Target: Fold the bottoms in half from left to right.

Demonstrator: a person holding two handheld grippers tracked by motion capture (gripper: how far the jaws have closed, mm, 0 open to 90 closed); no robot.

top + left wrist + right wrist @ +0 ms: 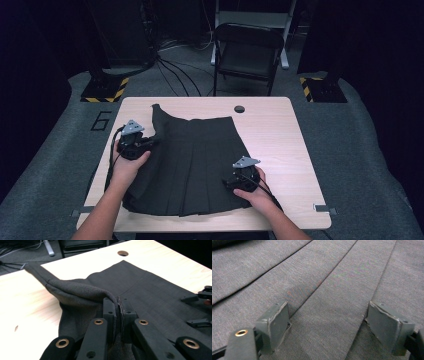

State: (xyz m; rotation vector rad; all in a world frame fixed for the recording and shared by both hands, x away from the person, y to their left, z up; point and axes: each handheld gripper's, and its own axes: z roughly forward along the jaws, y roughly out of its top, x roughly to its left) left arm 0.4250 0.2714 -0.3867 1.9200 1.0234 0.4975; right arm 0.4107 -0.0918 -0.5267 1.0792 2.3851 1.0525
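Folding the dark pleated skirt (192, 162) spread on the table (285, 145) goes best if the left gripper (118, 311), clenched on its lifted waistband-side edge, carries that across while the right gripper (328, 322), jaws spread, pins the pleats nearer the hem

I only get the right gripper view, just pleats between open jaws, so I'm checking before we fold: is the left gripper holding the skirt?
Observer: Yes, the left gripper is shut on a raised fold of the skirt.
Operator: Which part is up?
Observer: The left edge; the far left corner trails off on the table.
Operator: And mine?
Observer: The right gripper sits open over the near right pleats.
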